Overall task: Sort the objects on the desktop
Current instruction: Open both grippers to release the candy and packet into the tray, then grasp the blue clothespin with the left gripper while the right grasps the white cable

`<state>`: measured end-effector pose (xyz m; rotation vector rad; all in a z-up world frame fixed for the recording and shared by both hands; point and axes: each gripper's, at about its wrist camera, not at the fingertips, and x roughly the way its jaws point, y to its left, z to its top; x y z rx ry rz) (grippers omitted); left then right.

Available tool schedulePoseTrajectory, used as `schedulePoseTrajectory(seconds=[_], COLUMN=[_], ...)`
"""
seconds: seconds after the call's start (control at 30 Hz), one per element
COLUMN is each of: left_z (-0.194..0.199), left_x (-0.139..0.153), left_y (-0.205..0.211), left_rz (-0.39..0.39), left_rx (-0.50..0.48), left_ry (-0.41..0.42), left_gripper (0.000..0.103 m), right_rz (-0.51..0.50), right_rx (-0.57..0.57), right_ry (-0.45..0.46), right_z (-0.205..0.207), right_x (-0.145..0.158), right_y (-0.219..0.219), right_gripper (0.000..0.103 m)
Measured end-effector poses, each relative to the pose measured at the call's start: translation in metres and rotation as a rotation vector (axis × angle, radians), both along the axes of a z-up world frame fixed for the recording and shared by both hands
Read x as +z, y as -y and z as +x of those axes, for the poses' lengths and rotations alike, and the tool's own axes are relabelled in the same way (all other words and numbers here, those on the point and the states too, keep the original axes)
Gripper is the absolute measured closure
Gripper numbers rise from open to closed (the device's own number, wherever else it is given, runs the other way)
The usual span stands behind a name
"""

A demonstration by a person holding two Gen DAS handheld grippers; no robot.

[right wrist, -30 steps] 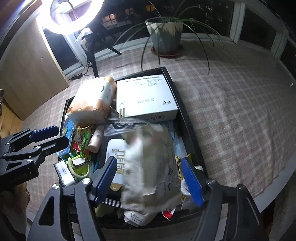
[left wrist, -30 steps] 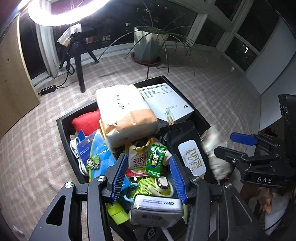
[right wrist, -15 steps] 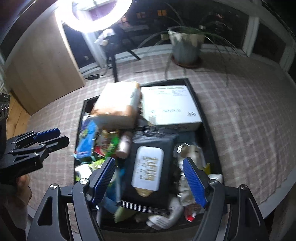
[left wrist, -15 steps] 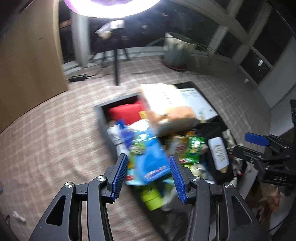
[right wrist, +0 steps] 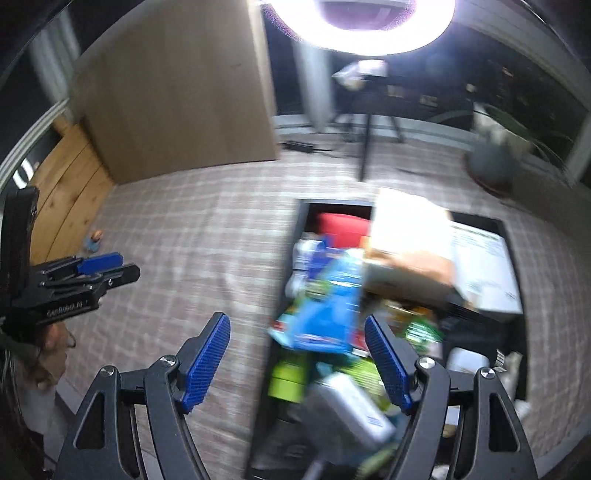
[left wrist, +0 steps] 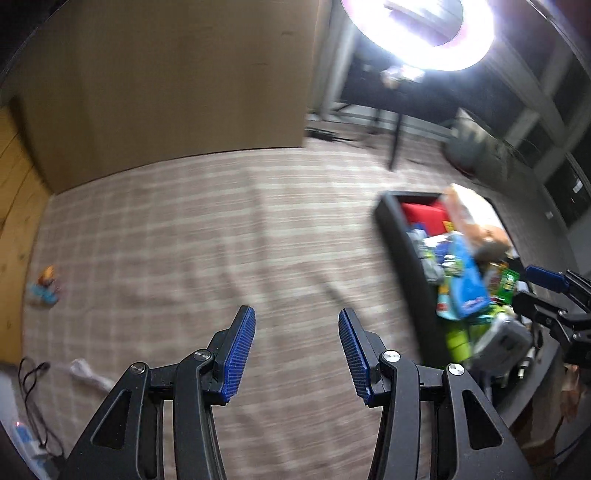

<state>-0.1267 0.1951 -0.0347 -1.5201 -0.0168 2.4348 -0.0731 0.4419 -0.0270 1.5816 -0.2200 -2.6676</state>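
A black bin [right wrist: 301, 218] crammed with mixed items stands on the checked cloth; it also shows at the right of the left wrist view [left wrist: 397, 236]. In it lie a blue packet [right wrist: 328, 302], a red pouch [right wrist: 341, 229], a tissue pack [right wrist: 410, 240] and a white box [right wrist: 484, 273]. My left gripper [left wrist: 293, 356] is open and empty over bare cloth left of the bin. My right gripper [right wrist: 297, 363] is open and empty above the bin's near left part. Both views are motion-blurred.
A small figure toy [left wrist: 46, 284] lies on the cloth at far left, with a white scrap [left wrist: 86, 373] and a cable [left wrist: 33, 373] nearer. A ring light [right wrist: 364, 22] on a tripod, a potted plant [right wrist: 495, 158] and a wooden panel [left wrist: 166, 85] stand behind.
Both grippers have swung left, so the bin has slid to the right in both views. The crinkled bag seen between the right jaws a second ago is gone from them.
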Motion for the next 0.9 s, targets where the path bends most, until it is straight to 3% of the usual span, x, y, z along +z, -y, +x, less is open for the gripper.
schedulePoseTrajectory(seconds=[0.57, 0.9], left_z=[-0.005, -0.031], left_x=[-0.028, -0.052], left_y=[0.237, 0.336], left_rz=[-0.042, -0.005], left_rx=[0.307, 0.413], left_ry=[0.027, 0.061], left_gripper=[0.052, 0.052], right_rz=[-0.004, 0.021], right_rx=[0.404, 0.6], right_ry=[0.051, 0.114], right_z=[-0.078, -0.115], right_x=[-0.04, -0.084], right_y=[0.231, 0.349], right_gripper=[0.033, 0.042])
